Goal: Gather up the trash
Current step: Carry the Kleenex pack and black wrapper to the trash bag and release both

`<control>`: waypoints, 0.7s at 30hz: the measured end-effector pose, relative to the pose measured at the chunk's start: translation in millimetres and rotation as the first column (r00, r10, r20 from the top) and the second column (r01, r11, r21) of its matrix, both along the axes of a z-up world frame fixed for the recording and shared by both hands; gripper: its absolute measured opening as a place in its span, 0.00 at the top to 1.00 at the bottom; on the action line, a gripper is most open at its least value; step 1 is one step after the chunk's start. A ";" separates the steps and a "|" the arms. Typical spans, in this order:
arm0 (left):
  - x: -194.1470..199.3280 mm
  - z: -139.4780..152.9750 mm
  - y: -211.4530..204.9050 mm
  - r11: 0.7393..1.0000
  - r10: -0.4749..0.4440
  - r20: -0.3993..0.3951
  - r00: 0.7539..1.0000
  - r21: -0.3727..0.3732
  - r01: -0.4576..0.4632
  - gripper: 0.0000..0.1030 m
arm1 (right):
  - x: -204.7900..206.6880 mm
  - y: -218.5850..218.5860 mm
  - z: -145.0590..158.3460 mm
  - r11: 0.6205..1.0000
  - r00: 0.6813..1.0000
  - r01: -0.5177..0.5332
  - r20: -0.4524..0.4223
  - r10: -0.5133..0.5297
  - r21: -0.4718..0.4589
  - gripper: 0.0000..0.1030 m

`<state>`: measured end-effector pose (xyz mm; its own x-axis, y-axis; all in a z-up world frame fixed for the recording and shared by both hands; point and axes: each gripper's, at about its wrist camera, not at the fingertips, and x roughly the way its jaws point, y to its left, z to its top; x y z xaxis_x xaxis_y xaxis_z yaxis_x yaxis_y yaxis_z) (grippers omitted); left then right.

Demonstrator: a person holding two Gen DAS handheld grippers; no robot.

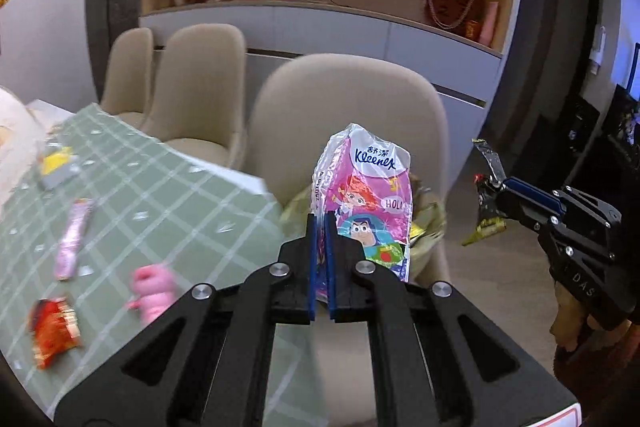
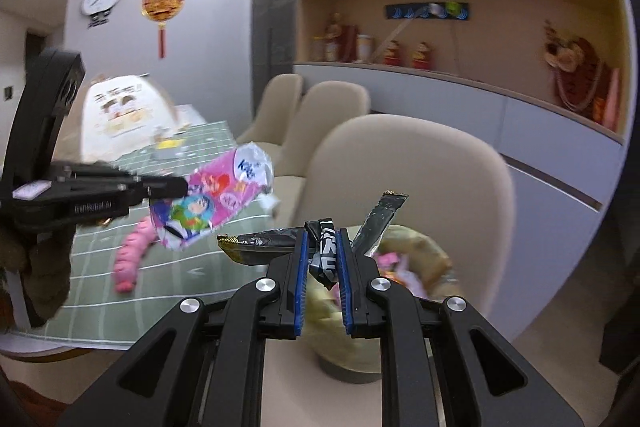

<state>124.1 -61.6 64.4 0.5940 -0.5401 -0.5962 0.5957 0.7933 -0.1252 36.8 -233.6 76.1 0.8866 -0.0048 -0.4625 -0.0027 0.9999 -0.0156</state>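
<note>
My left gripper (image 1: 321, 223) is shut on a pink Kleenex tissue wrapper (image 1: 366, 203), held upright in the air past the table corner. From the right wrist view the same wrapper (image 2: 216, 203) hangs from the left gripper (image 2: 180, 187). My right gripper (image 2: 323, 243) is shut on a crumpled black snack wrapper (image 2: 276, 245) with gold edges; it shows at the right of the left wrist view (image 1: 486, 199). Below both, on a beige chair seat, stands a trash bin (image 2: 416, 259) lined with a yellowish bag (image 1: 430, 223), with several wrappers inside.
A table (image 1: 168, 187) under a green checked cloth holds a red snack packet (image 1: 54, 331), a pink toy (image 1: 154, 291), a pink wrapper (image 1: 74, 239) and a yellow item (image 1: 58, 163). Beige chairs (image 1: 200, 83) line its far side. A shelf cabinet (image 1: 360, 19) stands behind.
</note>
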 end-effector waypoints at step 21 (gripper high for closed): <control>98.2 -83.8 -141.9 0.996 0.020 -0.252 0.967 0.090 0.003 0.96 | 64.9 -111.5 -46.9 0.981 0.983 0.151 -0.125 -0.136 0.120 0.86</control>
